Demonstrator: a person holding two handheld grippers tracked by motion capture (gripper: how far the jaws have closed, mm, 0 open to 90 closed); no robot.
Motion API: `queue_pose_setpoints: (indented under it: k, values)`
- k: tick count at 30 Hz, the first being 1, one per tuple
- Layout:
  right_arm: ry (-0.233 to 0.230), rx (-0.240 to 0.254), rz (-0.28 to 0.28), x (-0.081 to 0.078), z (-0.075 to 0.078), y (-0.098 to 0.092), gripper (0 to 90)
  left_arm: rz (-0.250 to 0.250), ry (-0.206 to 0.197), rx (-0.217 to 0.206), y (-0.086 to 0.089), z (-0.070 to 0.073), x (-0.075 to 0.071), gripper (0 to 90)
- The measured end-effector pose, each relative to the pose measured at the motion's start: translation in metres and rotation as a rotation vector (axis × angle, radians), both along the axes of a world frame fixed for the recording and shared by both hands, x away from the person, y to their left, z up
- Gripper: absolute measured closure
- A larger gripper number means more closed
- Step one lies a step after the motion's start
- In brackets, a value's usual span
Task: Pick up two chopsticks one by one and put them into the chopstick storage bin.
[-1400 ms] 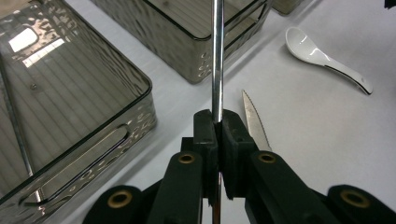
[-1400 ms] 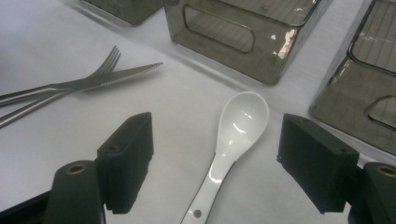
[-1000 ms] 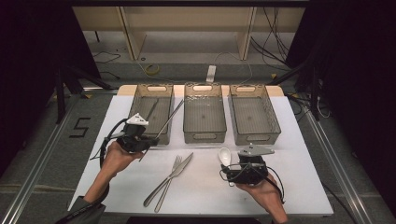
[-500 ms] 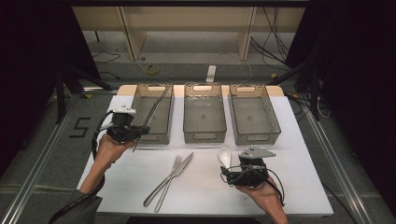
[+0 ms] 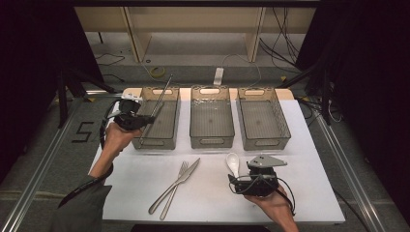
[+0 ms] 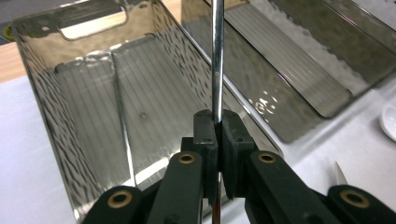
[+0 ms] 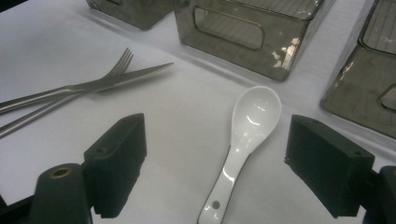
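Note:
My left gripper is shut on a thin metal chopstick, held above the near left corner of the left smoky bin. In the left gripper view the jaws clamp the chopstick, which points out over the bin. A second chopstick lies on the bin's floor. My right gripper rests low on the white table, open. Its jaws stand wide on either side of a white ceramic spoon, apart from it. The spoon lies bowl toward the bins.
A fork and a knife lie crossed on the white table front centre. Two more smoky bins, middle and right, stand in a row beside the left one. Cables and shelf legs lie beyond the table.
My left hand has carried the chopstick left and away, from the left bin's near right corner to its near left corner. The chopstick now points more steeply away. My right gripper has stayed put.

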State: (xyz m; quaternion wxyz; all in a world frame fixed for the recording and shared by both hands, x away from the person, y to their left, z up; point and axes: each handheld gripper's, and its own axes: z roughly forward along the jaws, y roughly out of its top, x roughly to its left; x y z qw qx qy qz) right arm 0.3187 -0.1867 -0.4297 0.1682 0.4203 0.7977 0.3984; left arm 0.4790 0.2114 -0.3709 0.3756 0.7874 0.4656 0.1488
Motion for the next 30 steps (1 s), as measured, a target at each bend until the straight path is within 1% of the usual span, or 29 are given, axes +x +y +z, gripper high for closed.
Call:
queue_pose_setpoints:
  k: [4,9,14,17,19,22,24,25,27,30]
  values:
    - [-0.002,0.003,0.006,-0.002,0.0,0.001,20.9,0.019,0.003,0.006,0.002,-0.001,0.011,85.3]
    - [-0.004,0.009,0.007,-0.003,0.001,0.0,20.9,0.042,-0.002,0.006,0.002,-0.003,0.022,85.3]
    - [0.001,0.005,0.017,-0.004,0.0,0.0,20.9,0.062,-0.001,0.026,0.006,-0.008,0.031,85.3]
    - [0.002,0.003,0.022,-0.005,0.0,0.001,20.9,0.07,0.005,0.041,0.008,-0.013,0.034,85.3]
    - [0.0,0.004,0.023,-0.005,0.0,0.001,20.9,0.081,0.005,0.033,0.01,-0.016,0.035,85.3]
    - [0.002,0.005,0.023,-0.006,0.0,0.001,20.9,0.085,0.008,0.034,0.012,-0.02,0.036,85.3]
    - [0.002,0.005,0.025,-0.005,0.0,0.001,21.1,0.091,0.013,0.018,0.014,-0.022,0.037,85.3]
    - [0.005,0.005,0.027,-0.005,0.0,0.001,21.1,0.094,0.013,0.017,0.014,-0.023,0.038,85.2]
    - [0.002,0.003,0.029,-0.006,0.0,0.002,21.2,0.098,0.015,0.035,0.013,-0.026,0.039,85.2]
    - [0.004,0.0,0.033,-0.006,-0.001,0.003,21.2,0.108,0.029,0.035,0.014,-0.031,0.041,85.2]
